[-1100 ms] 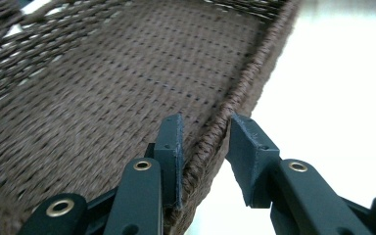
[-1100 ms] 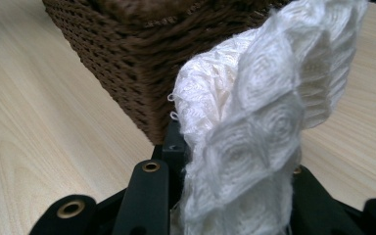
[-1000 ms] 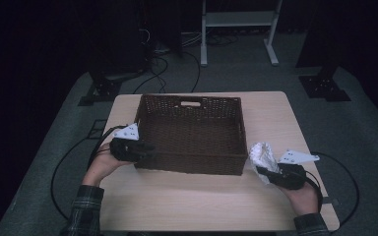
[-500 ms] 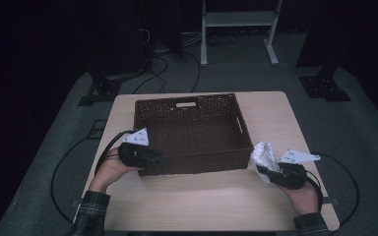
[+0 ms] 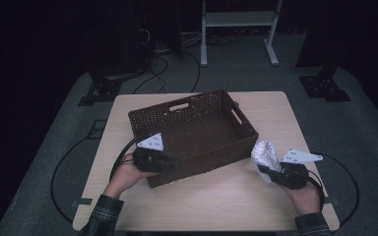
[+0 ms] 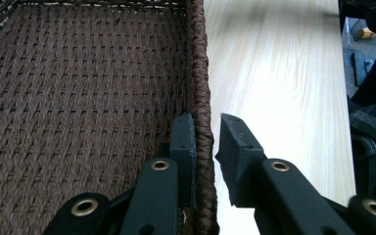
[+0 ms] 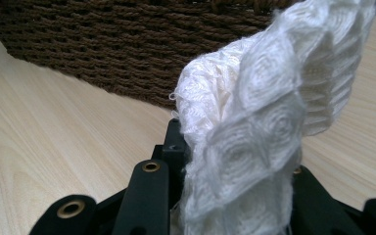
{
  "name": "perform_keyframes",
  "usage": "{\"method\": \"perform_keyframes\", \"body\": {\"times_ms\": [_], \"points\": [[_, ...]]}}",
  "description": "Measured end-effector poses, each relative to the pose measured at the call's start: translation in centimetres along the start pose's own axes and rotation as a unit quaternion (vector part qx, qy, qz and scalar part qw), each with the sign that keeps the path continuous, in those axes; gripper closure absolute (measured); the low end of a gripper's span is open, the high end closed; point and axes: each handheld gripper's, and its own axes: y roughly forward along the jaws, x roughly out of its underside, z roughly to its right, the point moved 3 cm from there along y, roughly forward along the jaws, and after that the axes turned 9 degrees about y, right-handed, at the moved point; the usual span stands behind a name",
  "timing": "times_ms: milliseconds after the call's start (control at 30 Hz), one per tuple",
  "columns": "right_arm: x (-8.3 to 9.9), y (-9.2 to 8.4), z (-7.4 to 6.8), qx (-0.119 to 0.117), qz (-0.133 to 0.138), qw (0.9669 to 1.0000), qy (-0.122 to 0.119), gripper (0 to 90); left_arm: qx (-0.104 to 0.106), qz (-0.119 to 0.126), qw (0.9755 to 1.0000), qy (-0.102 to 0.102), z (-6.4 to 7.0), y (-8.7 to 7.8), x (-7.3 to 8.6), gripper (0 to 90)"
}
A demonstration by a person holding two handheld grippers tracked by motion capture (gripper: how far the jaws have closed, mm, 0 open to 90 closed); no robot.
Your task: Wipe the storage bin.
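Brown woven basket (image 5: 197, 132) sits on the light wooden table (image 5: 236, 201), rotated so its long sides run diagonally across the tabletop; a cut-out handle shows in the far wall and another in the right end wall. Left gripper (image 5: 163, 161) is at the basket's near left corner, held in the person's left hand (image 5: 125, 173). In the left gripper view the jaws straddle the braided rim (image 6: 199, 98) of the basket wall: one jaw lies inside against the weave, flush with the rim; the other stands outside over the table with a thin strip of light between its pad and the rim. The jaws have just been closing on that wall, rim between them, outer pad not yet seated. Right gripper (image 5: 265, 172) is over the table at the basket's near right corner, held in the right hand (image 5: 307, 195). It pinches a white textured cloth (image 5: 266, 155), bunched and standing up from the jaws. In the right gripper view the cloth (image 7: 254, 142) rises between both jaws and hides the pads; its weave shows a raised diamond pattern. Cloth is just beside the basket's outer wall (image 7: 127, 44); contact with the wall cannot be determined. The basket interior is bare weave.
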Motion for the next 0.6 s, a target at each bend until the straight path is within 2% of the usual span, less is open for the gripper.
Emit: {"method": "perform_keyframes", "body": {"times_ms": [200, 333, 600], "points": [[0.0, -0.1, 0.0, 0.0, 0.002, 1.0, 0.001, 69.6, -0.013, 0.011, 0.9996, -0.021, 0.4, 0.4, -0.2, 79.2], [-0.1, -0.1, 0.0, 0.001, 0.003, 1.0, 0.0, 69.6, -0.025, 0.011, 0.9993, -0.025, 0.9, 1.1, -0.7, 79.2], [-1.4, -0.7, -0.1, 0.001, 0.034, 0.9994, -0.004, 69.6, -0.038, 0.014, 0.9989, -0.021, 1.3, 1.6, -1.0, 79.3]]}}
